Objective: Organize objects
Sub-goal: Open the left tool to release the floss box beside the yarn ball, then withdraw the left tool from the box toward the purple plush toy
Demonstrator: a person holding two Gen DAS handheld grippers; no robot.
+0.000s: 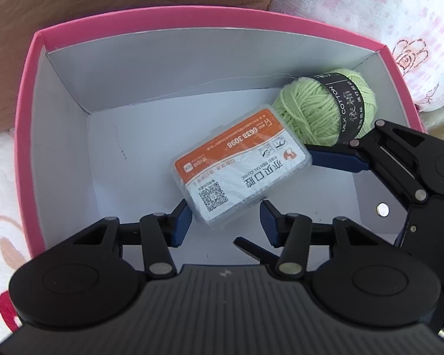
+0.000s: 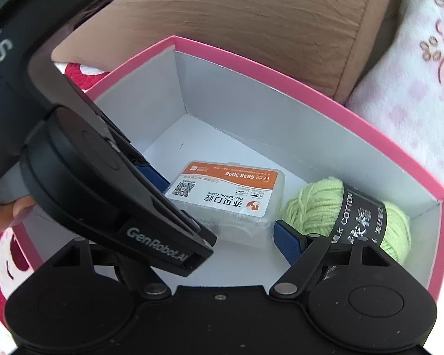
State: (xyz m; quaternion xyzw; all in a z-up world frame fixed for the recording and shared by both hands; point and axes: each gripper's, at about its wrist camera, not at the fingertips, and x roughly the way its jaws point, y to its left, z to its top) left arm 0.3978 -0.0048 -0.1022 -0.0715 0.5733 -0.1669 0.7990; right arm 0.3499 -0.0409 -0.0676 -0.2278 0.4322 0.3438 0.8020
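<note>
- Here, a pink box (image 1: 29, 136) with white inner walls sits open-topped under both tongs, on a pale flower-print blanket (image 1: 414, 29); a brown cushion (image 2: 251, 29) lies just beyond its far wall.
- The left tongs (image 1: 225, 222) reach down into the box with their blue pads (image 1: 182, 222) at the near corner of a clear plastic case (image 1: 242, 168). The left pad touches the case's edge; the right pad stands just off it, so the tongs are partly open and not clamped.
- The right tongs (image 2: 233, 222) come in from the right side of the left tongs. One blue finger (image 1: 337, 158) lies in the gap between the case and a ball of green yarn (image 1: 325, 109). Its other finger is hidden behind the left tongs' body, so I cannot tell whether anything is gripped; the jaws stand wide.
- The yarn rests in the box's far right corner, just past the right tongs' visible finger, wrapped in a black "MILK COTTON" band (image 2: 361, 216).
- The case lies flat on the box floor, its orange-and-white dental clinic label facing up.
</note>
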